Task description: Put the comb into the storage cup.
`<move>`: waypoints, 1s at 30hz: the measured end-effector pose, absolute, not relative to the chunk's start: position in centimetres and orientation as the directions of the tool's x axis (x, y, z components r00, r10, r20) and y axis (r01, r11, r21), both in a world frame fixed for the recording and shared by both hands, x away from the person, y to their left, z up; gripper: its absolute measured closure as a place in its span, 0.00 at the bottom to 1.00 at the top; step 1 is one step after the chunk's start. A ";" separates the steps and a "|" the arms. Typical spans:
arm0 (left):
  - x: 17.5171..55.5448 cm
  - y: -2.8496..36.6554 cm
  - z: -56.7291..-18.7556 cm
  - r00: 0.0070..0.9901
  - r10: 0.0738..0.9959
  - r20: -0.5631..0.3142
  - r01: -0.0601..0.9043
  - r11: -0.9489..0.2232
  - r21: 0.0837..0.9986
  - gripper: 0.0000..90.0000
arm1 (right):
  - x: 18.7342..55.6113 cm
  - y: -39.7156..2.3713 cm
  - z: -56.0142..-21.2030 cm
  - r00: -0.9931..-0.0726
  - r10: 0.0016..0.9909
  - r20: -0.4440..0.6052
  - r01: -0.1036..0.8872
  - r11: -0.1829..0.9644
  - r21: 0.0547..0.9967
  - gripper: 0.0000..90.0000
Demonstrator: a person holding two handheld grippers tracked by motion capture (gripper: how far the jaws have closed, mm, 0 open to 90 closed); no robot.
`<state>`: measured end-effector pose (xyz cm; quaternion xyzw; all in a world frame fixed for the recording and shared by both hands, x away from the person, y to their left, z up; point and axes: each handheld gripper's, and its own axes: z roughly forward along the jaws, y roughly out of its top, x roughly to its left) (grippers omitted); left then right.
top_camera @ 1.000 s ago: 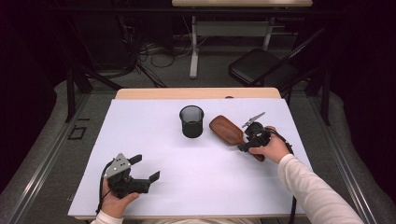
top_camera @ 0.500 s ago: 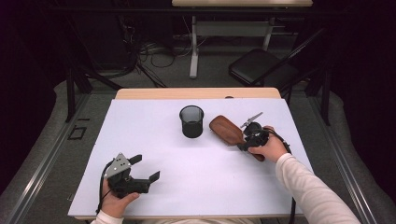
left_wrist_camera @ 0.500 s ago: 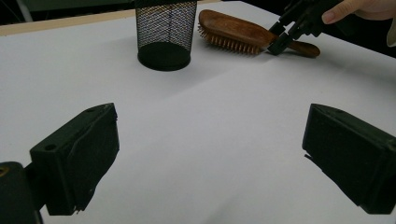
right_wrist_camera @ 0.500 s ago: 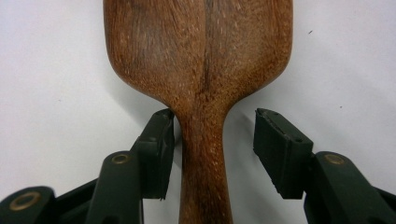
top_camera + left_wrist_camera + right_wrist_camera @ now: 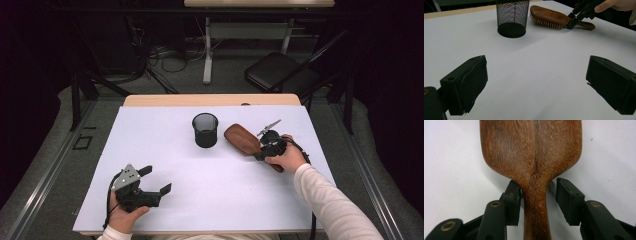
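Hairbrush [image 5: 242, 140] of dark wood lies on the white counter [image 5: 210, 200], right of centre, its paddle head pointing toward the black mesh pen cup [image 5: 205, 130] that stands just beside it, the two apart. In the high view its smooth back faces up and its handle runs back under the person's right hand [image 5: 286, 157]. The left hand-held gripper view, looking across from low down, shows what the high view cannot: the rows of bristles [image 5: 546, 23] under the head, resting on the counter. The right hand-held gripper view shows the wood grain close up and the neck where head narrows to handle [image 5: 535, 202].

Right hand-held gripper [image 5: 537, 200] straddles that neck. Its jaws have just been closing, with the handle between them; the left-hand pad [image 5: 514, 202] looks to be against the wood, while a clear gap remains between the handle and the other pad [image 5: 566, 200], so the brush is bracketed, not clamped.

Left hand-held gripper [image 5: 159, 181] sits at the near left of the counter, well apart from the brush and cup, held in the left hand [image 5: 124, 216]. Its jaws stand wide open with nothing but bare counter between them.
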<state>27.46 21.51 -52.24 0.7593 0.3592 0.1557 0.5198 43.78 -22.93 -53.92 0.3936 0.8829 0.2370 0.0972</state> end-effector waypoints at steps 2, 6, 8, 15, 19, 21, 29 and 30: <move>27.5 21.5 -52.2 0.693 0.708 -0.136 0.383 -0.202 0.901 0.04 | 43.8 -22.9 -53.9 -0.676 0.737 0.010 0.643 0.583 0.496 0.64; 27.5 21.5 -52.2 0.694 0.707 -0.137 0.383 -0.202 0.901 0.04 | 43.8 -22.9 -53.9 -0.682 0.731 0.008 0.639 0.590 0.494 0.66; 27.5 21.5 -52.2 0.693 0.708 -0.136 0.383 -0.202 0.901 0.04 | 43.8 -22.9 -53.9 -0.691 0.723 0.006 0.630 0.598 0.496 0.69; 27.5 21.5 -52.2 0.693 0.708 -0.135 0.382 -0.202 0.902 0.04 | 43.7 -22.7 -53.8 -0.699 0.715 0.004 0.627 0.610 0.484 0.74; 27.5 21.6 -52.2 0.692 0.709 -0.135 0.381 -0.200 0.903 0.05 | 43.7 -22.6 -53.8 -0.702 0.712 0.003 0.625 0.614 0.483 0.76; 27.5 21.6 -52.2 0.693 0.708 -0.135 0.381 -0.201 0.902 0.05 | 43.7 -22.6 -53.7 -0.705 0.709 -0.002 0.624 0.622 0.472 0.76; 27.5 21.6 -52.2 0.692 0.709 -0.134 0.382 -0.202 0.902 0.05 | 43.7 -22.7 -53.8 -0.714 0.700 -0.003 0.612 0.626 0.483 0.77; 27.5 21.6 -52.2 0.692 0.709 -0.134 0.381 -0.202 0.902 0.05 | 43.7 -22.7 -53.8 -0.714 0.700 -0.002 0.613 0.626 0.482 0.77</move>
